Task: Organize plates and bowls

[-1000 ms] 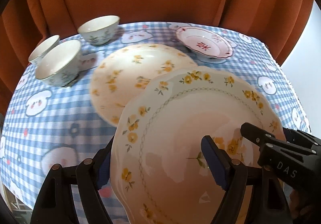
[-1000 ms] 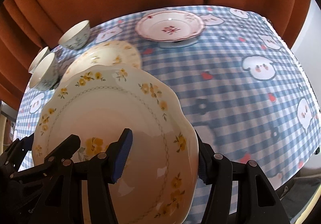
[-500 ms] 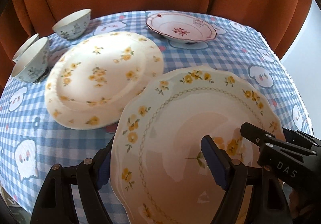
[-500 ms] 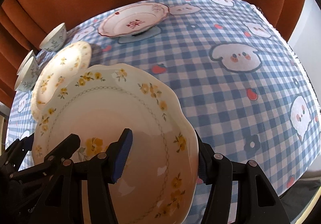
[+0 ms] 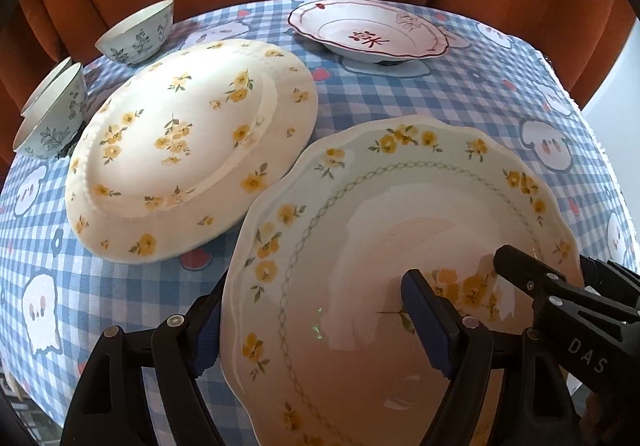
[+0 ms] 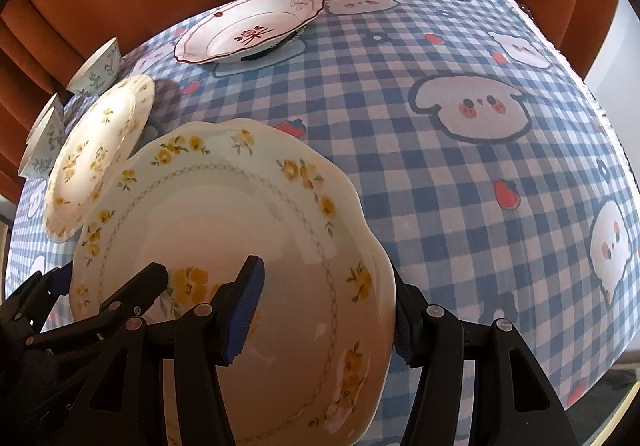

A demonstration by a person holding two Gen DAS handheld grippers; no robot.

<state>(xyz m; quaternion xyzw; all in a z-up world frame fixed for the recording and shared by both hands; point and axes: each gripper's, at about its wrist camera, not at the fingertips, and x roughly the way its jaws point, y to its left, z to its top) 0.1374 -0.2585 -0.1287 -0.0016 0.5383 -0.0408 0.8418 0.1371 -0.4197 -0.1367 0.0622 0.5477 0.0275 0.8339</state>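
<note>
Carried closer to flowered plate [image 5: 192,150], now ahead-left on tablecloth [image 6: 460,174]; scalloped plate [image 5: 400,246] clamped by left gripper [image 5: 316,322] and right gripper [image 6: 324,310].

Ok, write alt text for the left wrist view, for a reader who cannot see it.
Both grippers, left gripper and right gripper, clamp a scalloped yellow-flower plate above a blue checked tablecloth. Beyond it lie another yellow-flowered plate, a red-trimmed dish and three floral bowls.
</note>
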